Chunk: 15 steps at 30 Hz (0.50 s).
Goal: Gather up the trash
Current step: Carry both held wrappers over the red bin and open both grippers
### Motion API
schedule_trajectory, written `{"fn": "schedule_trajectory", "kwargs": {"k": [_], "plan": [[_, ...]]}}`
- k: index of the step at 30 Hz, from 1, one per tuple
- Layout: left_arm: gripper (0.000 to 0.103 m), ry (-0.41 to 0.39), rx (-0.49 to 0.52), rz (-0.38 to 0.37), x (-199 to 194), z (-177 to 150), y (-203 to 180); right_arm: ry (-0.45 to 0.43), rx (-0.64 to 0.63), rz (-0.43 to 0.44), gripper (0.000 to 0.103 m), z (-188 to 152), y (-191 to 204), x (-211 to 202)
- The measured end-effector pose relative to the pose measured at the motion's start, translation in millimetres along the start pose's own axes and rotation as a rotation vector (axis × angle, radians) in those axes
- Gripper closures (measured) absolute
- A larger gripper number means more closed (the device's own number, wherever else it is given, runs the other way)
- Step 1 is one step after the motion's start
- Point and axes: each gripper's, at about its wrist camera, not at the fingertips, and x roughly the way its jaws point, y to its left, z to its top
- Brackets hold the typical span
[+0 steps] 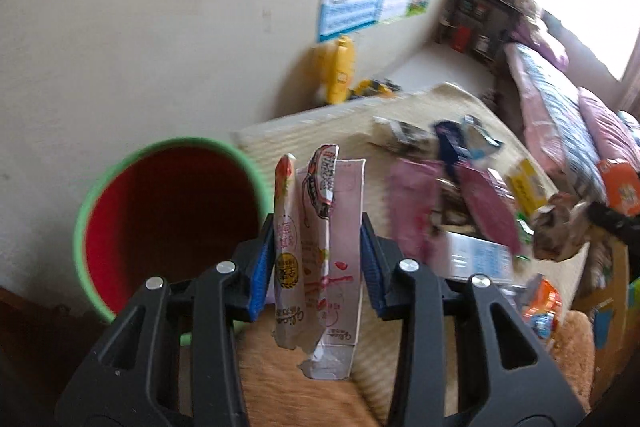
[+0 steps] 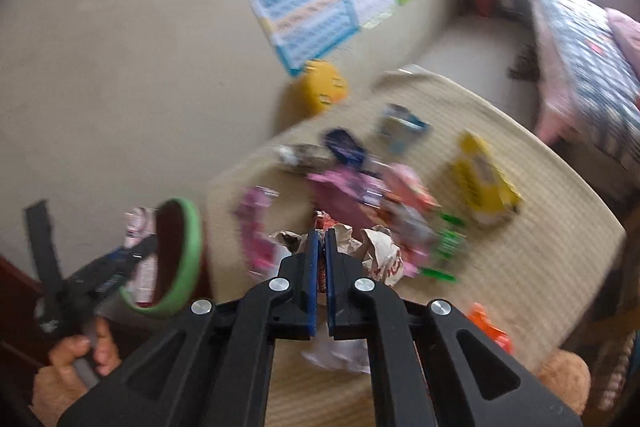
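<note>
Currently, left gripper (image 1: 316, 247): clamped on a pink carton (image 1: 340, 227), lower centre.
Right gripper (image 2: 322, 259): pressed together on a crumpled wrapper (image 2: 380, 255).
Bin (image 1: 168, 219): seen at lower left.
Trash pile (image 2: 380, 187): scattered mid-frame on the mat (image 2: 520, 267).

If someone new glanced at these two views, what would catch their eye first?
Probably the green-rimmed red bin at lower left, beside the pale pink wrappers clamped upright in the left gripper. Next, the colourful litter strewn across the beige mat beyond the right gripper.
</note>
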Motion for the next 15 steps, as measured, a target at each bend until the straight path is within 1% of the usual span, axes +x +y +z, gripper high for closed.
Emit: {"fn": "schedule_trajectory", "kwargs": {"k": [4, 6, 8, 10, 12, 15], "plan": [[0.065, -0.019, -0.026, 0.096, -1.1, -1.7, 34.4, 0.013, -0.086, 0.104, 0.102, 13.0, 56.5, 22.6], [0.065, -0.014, -0.051, 0.149, 1.9, -2.7, 55.7, 0.035, -0.116, 0.158, 0.102, 16.8, 82.0, 36.4], [0.065, -0.003, -0.076, 0.186, 4.2, -4.7, 73.4, 0.045, -0.148, 0.202, 0.102, 18.0, 105.4, 47.9], [0.065, 0.009, -0.101, 0.220, 6.5, -6.4, 90.9, 0.058, -0.179, 0.228, 0.102, 20.0, 128.6, 60.8], [0.065, 0.017, -0.121, 0.240, 8.9, -7.2, 104.4, 0.075, -0.198, 0.263, 0.102, 22.2, 149.6, 75.1], [0.065, 0.028, -0.150, 0.251, 12.4, -9.5, 118.8, 0.110, -0.193, 0.317, 0.101, 25.0, 173.7, 94.7]]}}
